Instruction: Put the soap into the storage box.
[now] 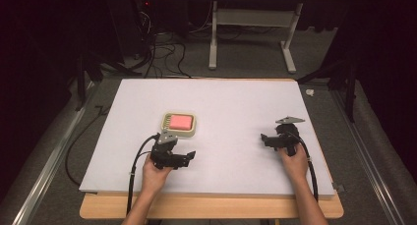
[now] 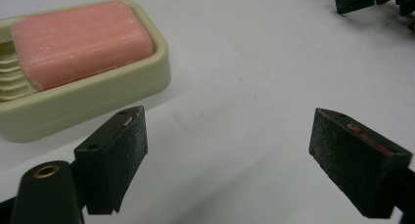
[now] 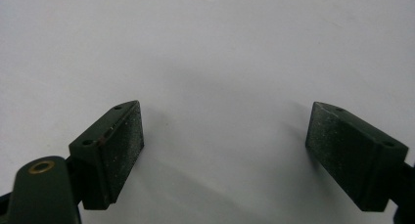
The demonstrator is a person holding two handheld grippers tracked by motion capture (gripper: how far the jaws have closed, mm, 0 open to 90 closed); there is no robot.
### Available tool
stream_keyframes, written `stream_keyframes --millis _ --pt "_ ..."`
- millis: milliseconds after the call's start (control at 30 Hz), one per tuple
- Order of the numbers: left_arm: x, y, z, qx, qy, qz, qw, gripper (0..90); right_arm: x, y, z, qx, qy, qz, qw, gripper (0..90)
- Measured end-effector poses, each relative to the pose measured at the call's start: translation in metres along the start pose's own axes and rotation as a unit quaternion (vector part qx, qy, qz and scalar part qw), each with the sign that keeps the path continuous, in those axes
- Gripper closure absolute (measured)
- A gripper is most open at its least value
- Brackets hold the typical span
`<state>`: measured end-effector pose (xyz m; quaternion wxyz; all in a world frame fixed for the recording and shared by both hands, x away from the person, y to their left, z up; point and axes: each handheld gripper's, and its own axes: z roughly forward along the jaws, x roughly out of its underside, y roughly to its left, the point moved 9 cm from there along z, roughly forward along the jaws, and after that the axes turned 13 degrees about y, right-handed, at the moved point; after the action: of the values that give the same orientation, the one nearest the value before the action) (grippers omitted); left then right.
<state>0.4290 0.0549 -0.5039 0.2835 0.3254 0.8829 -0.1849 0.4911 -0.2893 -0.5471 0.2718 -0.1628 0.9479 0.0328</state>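
The step in hand appears to be the approach to the soap (image 1: 180, 122), a pink bar lying flat in a pale green soap dish (image 1: 193, 132) on the white table (image 1: 236, 102), left of centre.

Left gripper (image 1: 186, 156): jaws spread wide, holding nothing, resting low on the table just near of the dish. In the left gripper view the soap (image 2: 80, 43) and the soap dish (image 2: 98, 104) lie ahead and off to the left of the jaw gap, close to one pad (image 2: 128, 153) but apart from it. The gap currently faces bare table.

Right gripper (image 1: 265, 138): jaws also spread, empty, well apart from the dish at the right side of the table.

Recommended procedure:
1. Turn the left gripper toward the dish until the bar sits centred between the pads.
2. Come in above the dish rim, since the wall shields the lower sides of the bar.
3. Close across the bar's narrow width, squarely, as soap is likely to slip.
4. Brace the dish with the right gripper if it shifts.
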Motion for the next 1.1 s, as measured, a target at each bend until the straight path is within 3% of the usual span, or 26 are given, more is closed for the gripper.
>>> stream_keyframes --millis 533,1100 --pt "0.013 -0.007 0.019 -0.009 0.024 0.008 0.9996 15.2 0.000 0.000 0.000 0.000 0.000 0.000 1.0000 14.7" --pt "0.015 -0.010 0.028 -0.026 0.034 0.021 0.9989 15.2 0.000 0.000 0.000 0.000 0.000 0.001 1.0000 14.7"
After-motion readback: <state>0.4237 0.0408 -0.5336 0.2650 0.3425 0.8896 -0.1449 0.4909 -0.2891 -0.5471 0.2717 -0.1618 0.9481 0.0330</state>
